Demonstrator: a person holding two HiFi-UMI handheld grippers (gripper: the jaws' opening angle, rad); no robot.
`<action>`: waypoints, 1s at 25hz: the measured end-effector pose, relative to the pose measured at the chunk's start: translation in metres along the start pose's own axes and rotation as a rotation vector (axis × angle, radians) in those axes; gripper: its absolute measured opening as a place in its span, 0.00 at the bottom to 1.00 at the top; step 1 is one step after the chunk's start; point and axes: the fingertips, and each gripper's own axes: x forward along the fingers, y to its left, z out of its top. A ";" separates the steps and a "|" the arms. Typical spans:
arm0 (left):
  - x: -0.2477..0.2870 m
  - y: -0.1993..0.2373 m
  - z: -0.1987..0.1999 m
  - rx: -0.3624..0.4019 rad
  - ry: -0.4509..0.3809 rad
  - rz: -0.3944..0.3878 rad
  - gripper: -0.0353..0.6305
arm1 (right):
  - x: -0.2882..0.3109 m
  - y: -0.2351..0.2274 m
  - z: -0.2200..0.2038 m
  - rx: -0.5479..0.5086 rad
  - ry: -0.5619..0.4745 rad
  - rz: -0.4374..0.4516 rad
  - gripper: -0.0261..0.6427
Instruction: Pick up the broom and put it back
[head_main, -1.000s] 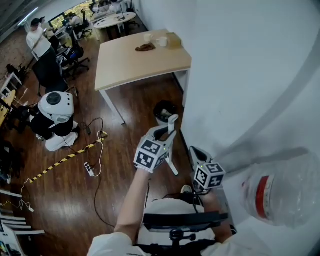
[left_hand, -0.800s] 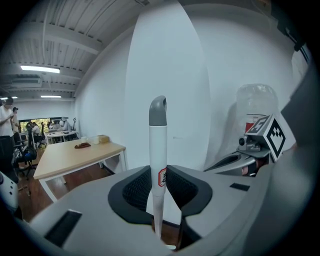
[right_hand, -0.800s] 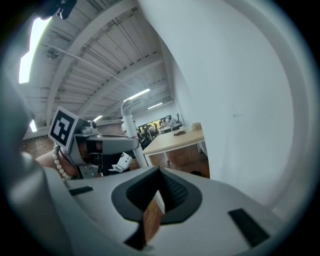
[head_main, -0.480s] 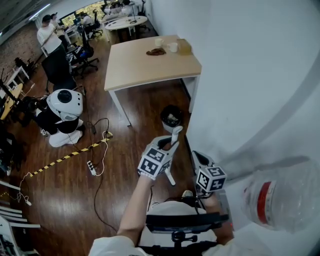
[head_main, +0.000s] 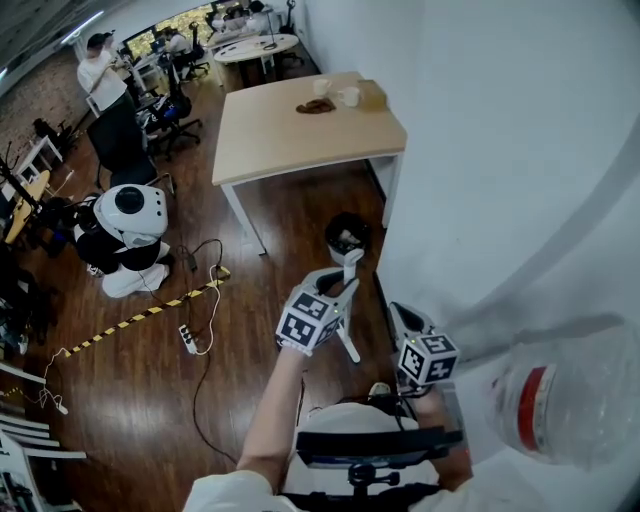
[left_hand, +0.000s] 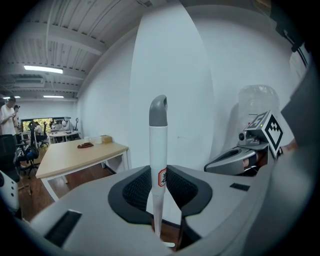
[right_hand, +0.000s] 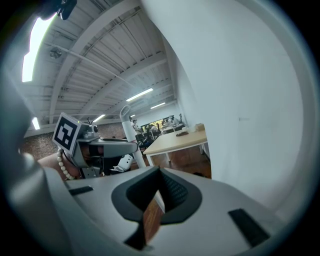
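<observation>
The broom shows as a white handle (head_main: 349, 272) with a grey capped top, standing upright beside the white wall (head_main: 500, 150). My left gripper (head_main: 335, 287) is shut on the handle (left_hand: 158, 145) below the cap, with the ribbed pads (left_hand: 135, 187) pressed on both sides of it. The broom's head is hidden below the gripper. My right gripper (head_main: 401, 316) hangs close to the wall, right of the broom and apart from it. Its jaws meet at the tips (right_hand: 160, 172) with nothing between them. In the right gripper view the left gripper (right_hand: 107, 147) and handle (right_hand: 129, 125) appear at the left.
A black bin (head_main: 347, 232) stands by the wall just beyond the broom. Behind it is a wooden table (head_main: 300, 130) carrying cups. A white robot (head_main: 125, 225), cables with a power strip (head_main: 185, 335) and striped tape (head_main: 140, 315) lie at the left. An office chair (head_main: 370, 440) is below me.
The left gripper has sunk slightly with the broom, still gripped the same way. The right gripper has stayed by the wall. The head view has shifted a little.
</observation>
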 end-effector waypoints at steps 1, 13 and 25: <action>0.003 0.000 0.001 0.002 -0.001 -0.001 0.20 | -0.001 -0.003 0.000 0.001 -0.001 -0.004 0.06; 0.058 -0.003 0.006 0.048 0.034 -0.048 0.20 | -0.018 -0.048 -0.006 0.069 0.004 -0.083 0.06; 0.113 -0.006 -0.034 0.071 0.096 -0.132 0.20 | -0.040 -0.095 -0.032 0.150 0.040 -0.176 0.06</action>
